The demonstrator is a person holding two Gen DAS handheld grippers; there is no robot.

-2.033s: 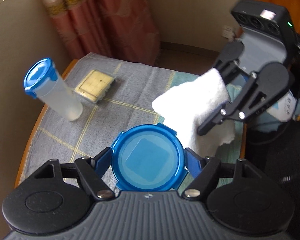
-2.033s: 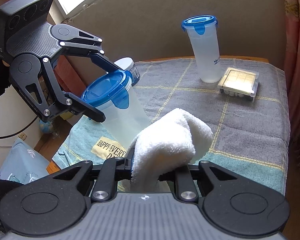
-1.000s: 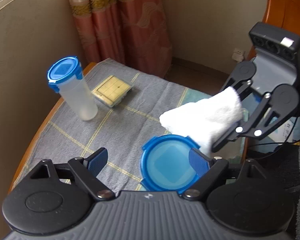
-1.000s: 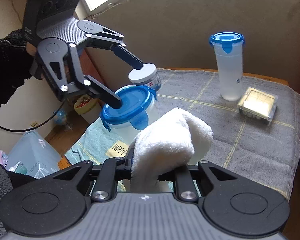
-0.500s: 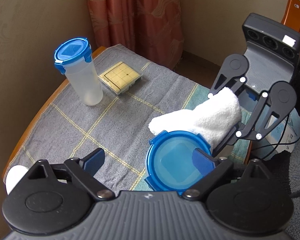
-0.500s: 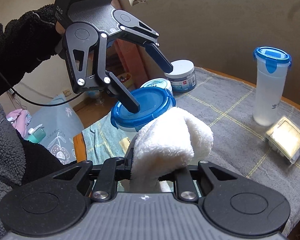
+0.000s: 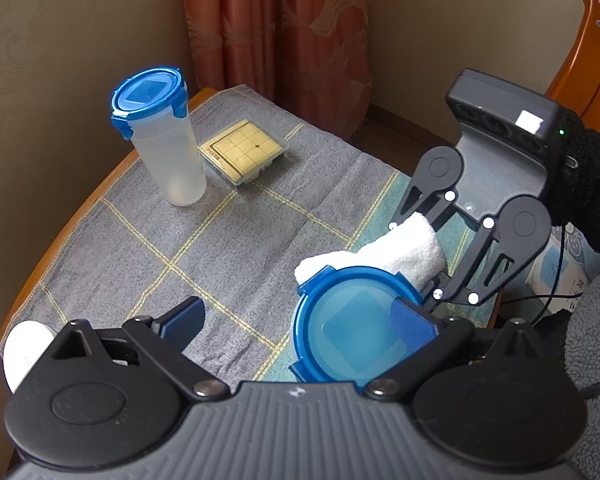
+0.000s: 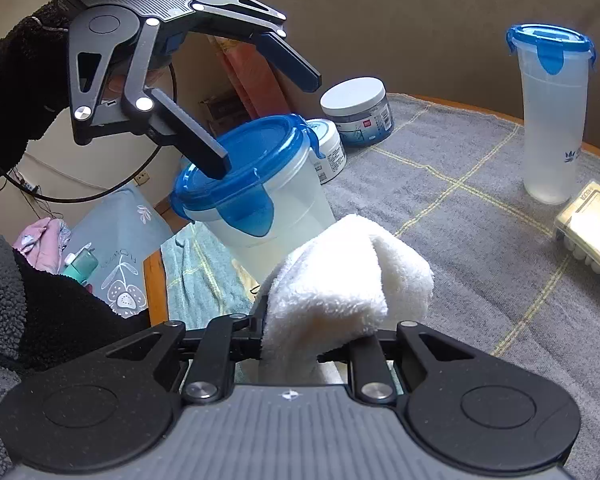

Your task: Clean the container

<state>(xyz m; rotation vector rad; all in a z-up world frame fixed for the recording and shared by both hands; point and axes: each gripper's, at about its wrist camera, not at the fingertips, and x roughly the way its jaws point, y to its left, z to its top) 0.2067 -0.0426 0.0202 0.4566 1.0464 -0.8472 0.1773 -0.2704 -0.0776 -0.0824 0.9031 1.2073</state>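
A clear container (image 8: pixel 276 220) with a blue clip lid (image 7: pixel 356 328) stands on the cloth near the table's edge. My left gripper (image 7: pixel 296 316) hangs over it and its jaws are opening wide. One blue-padded finger (image 7: pixel 410 318) lies over the lid's rim, the other (image 7: pixel 182 320) is far off to the left, and no pad presses the container. From the right wrist view the left gripper (image 8: pixel 262 120) has its lower fingertip on the lid top. My right gripper (image 8: pixel 312 340) is shut on a folded white towel (image 8: pixel 340 280), which is close beside the container.
A tall blue-lidded tumbler (image 7: pixel 168 152) and a square tray (image 7: pixel 244 152) stand at the far side of the grey cloth (image 7: pixel 220 240). Two white-lidded jars (image 8: pixel 356 112) sit behind the container. A wooden chair (image 7: pixel 584 48) and clutter lie beyond the table edge.
My left jaws have spread wide and let go of the container, which now stands on the cloth. The right gripper has brought the towel lower and closer to the container.
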